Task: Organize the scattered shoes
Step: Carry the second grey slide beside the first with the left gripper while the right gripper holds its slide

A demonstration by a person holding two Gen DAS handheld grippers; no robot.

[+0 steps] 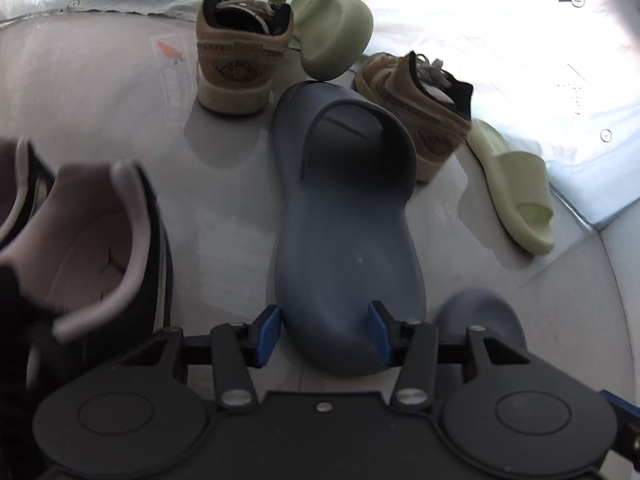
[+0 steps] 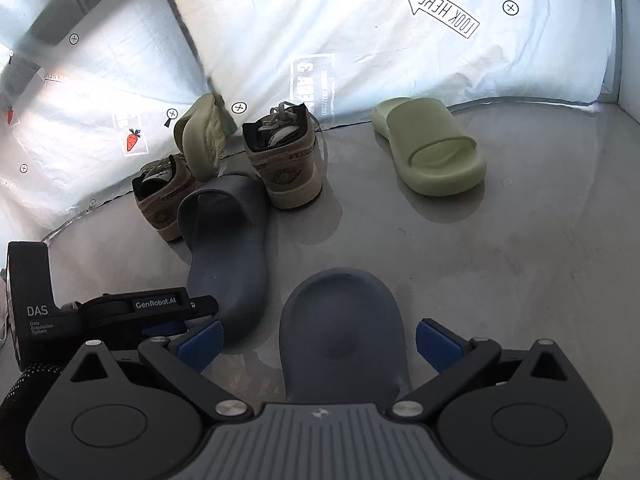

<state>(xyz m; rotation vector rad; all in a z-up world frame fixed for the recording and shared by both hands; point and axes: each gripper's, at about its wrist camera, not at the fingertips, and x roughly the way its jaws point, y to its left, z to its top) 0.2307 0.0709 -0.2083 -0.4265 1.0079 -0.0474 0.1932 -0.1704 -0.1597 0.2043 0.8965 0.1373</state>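
My left gripper [image 1: 323,334] is shut on the heel of a dark blue slide [image 1: 344,216], whose toe points away across the grey floor. A second blue slide [image 2: 340,320] lies between the pads of my right gripper [image 2: 318,344], which stands open with gaps on both sides. Beyond them are two brown sneakers [image 2: 284,160] [image 2: 160,196], a green slide [image 2: 200,136] standing on edge between them, and another green slide [image 2: 428,148] flat at the right. A pair of black sneakers [image 1: 92,248] sits close at the left in the left wrist view.
A white printed sheet [image 2: 360,40] covers the ground behind the shoes and curves round the grey floor [image 2: 520,280]. The left gripper's housing [image 2: 36,312] is close beside my right gripper. A dark sleeve [image 2: 24,396] shows at the lower left.
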